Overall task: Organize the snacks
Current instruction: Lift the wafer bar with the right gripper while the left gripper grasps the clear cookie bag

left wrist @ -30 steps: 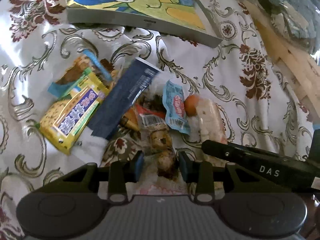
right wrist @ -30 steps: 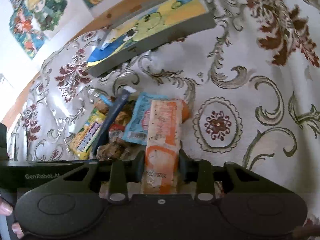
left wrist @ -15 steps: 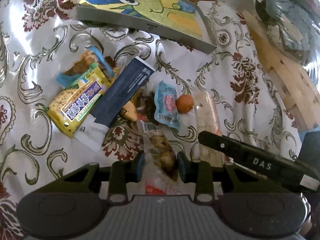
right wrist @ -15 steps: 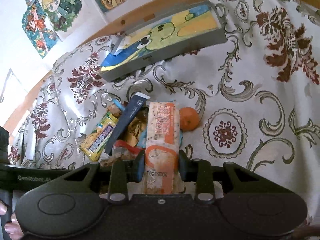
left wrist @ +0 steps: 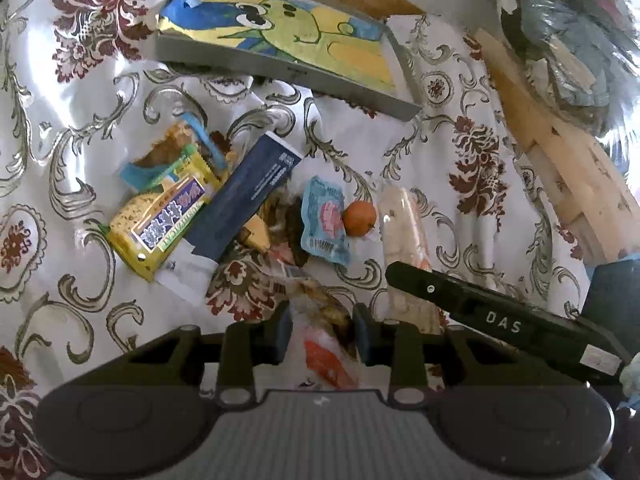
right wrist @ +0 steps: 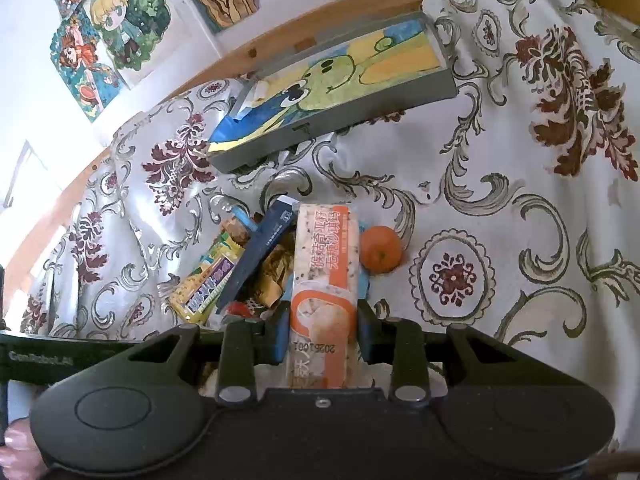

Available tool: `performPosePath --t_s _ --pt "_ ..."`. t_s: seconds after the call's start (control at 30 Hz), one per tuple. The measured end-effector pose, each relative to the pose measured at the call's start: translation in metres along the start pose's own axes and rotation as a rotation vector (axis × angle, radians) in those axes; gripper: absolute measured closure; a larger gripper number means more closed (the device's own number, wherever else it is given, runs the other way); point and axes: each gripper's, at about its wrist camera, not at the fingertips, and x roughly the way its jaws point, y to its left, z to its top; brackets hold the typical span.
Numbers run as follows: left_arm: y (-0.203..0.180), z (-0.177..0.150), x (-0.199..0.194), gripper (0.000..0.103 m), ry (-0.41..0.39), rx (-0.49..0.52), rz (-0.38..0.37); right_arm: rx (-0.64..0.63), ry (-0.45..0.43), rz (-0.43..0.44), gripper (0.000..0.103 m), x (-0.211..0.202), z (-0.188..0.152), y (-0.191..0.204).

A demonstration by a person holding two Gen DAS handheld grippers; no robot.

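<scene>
Left tongs (left wrist: 319,334) are closing on a clear crinkly snack bag (left wrist: 320,320), while the right tongs (right wrist: 323,336) pinch the near end of an orange-and-white cracker pack (right wrist: 324,276), both at the near edge of the snack pile (left wrist: 224,208) that lies on the table (left wrist: 472,184) just in front of the grey tray (left wrist: 280,68). Both packets look light, slippery and crushable, so a gentle hold across the narrow width suits them. Each packet's long axis runs away from its tongs toward the tray.
</scene>
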Motion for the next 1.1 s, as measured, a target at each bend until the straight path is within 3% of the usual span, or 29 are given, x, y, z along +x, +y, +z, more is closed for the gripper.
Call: performPosePath --t_s 0.6,0.87,1.1 --pt "-0.008 0.017 -0.013 0.071 -0.058 0.024 -0.001 0.003 -0.009 0.011 0.068 -0.002 0.002 0.001" --pt "-0.017 0.047 -0.014 0.071 -0.122 0.048 -0.013 -0.025 -0.021 0.014 0.068 0.000 0.020 0.003" --pt "-0.021 0.093 -0.012 0.071 -0.212 0.072 -0.013 -0.056 -0.027 0.028 0.068 0.010 0.054 0.005"
